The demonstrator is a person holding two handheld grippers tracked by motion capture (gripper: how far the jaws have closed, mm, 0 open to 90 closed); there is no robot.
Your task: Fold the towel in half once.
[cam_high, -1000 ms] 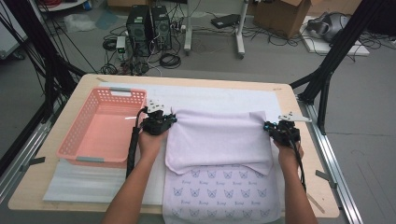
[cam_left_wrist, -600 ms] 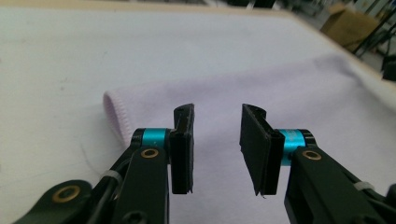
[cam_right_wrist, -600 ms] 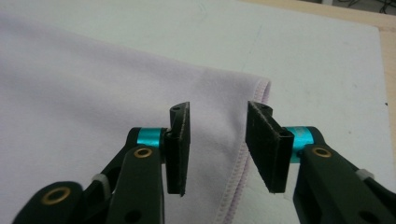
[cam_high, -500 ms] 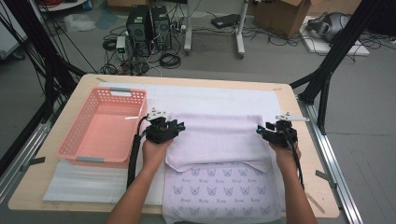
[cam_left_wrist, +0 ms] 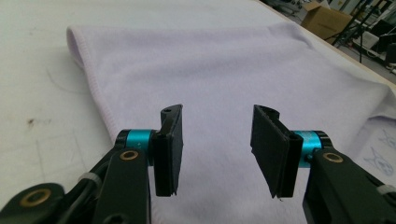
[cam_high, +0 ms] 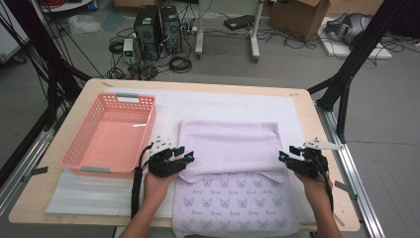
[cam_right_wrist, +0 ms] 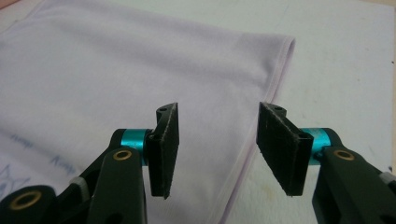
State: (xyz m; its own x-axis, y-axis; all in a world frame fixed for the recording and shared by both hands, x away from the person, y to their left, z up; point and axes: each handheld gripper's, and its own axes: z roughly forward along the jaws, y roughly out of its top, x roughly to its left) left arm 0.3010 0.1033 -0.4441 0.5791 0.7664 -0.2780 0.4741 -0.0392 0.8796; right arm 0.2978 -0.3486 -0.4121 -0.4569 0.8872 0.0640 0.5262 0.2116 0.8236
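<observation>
The towel (cam_high: 233, 148) is pale lilac; its folded-over upper layer is plain, while the layer beneath, towards the person, carries rows of small dark blue printed figures, possibly butterflies or cat faces, each with a faint word under it. The basket (cam_high: 79, 148) is salmon pink with a lattice of small holes in its walls. The mat (cam_high: 223, 101) under the towel is white, on a light wooden table (cam_high: 307, 114). The left gripper (cam_left_wrist: 217, 140) and the right gripper (cam_right_wrist: 217, 144) have black jaws with turquoise collars and brass-coloured screws.
</observation>
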